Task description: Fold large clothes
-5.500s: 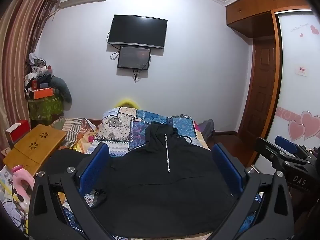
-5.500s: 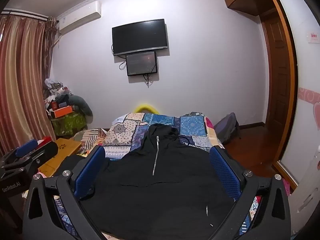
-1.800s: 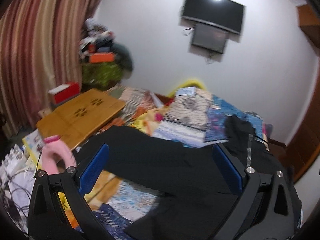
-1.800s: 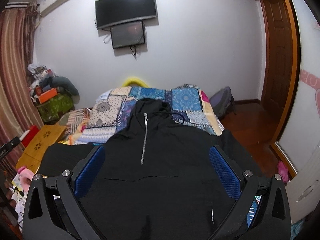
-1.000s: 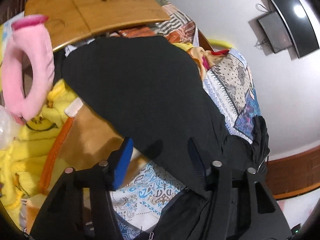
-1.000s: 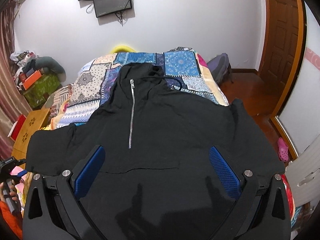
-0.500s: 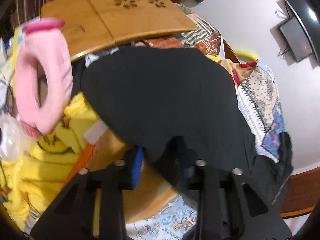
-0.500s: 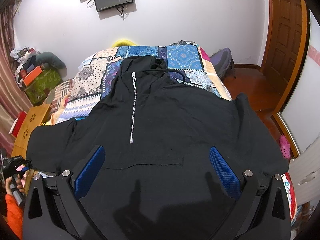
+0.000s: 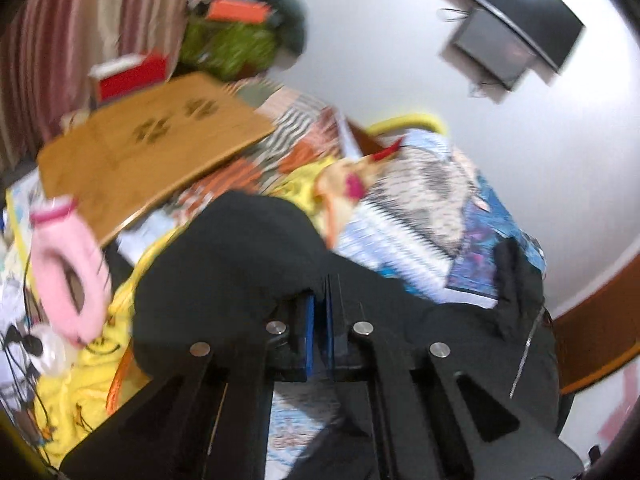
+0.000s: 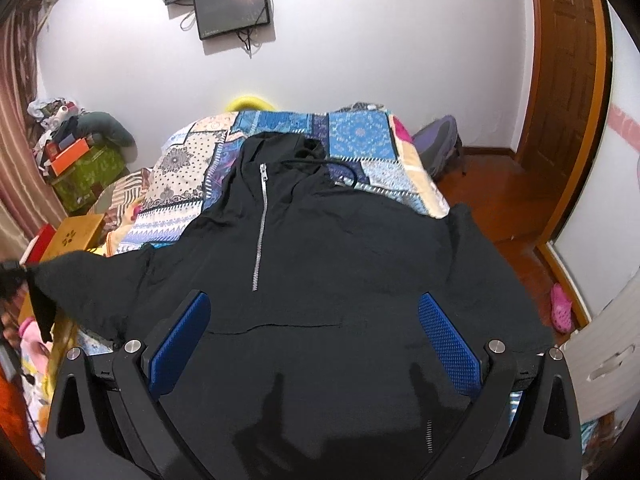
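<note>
On the sleeve [image 9: 224,264], left gripper [image 9: 318,320] clamped; right gripper [image 10: 314,340] wide.

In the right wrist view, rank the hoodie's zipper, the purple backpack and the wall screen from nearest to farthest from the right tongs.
From the right tongs:
1. Zipper, ahead on the hoodie, slightly left.
2. Purple backpack, on the floor beyond the bed's right side.
3. Wall screen, high on the far wall.

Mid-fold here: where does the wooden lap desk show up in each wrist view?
Left wrist: wooden lap desk fills the upper left, beyond the black sleeve.
Right wrist: only a corner of it at the left edge, above the sleeve.
Shared landmark: the wall screen.
</note>
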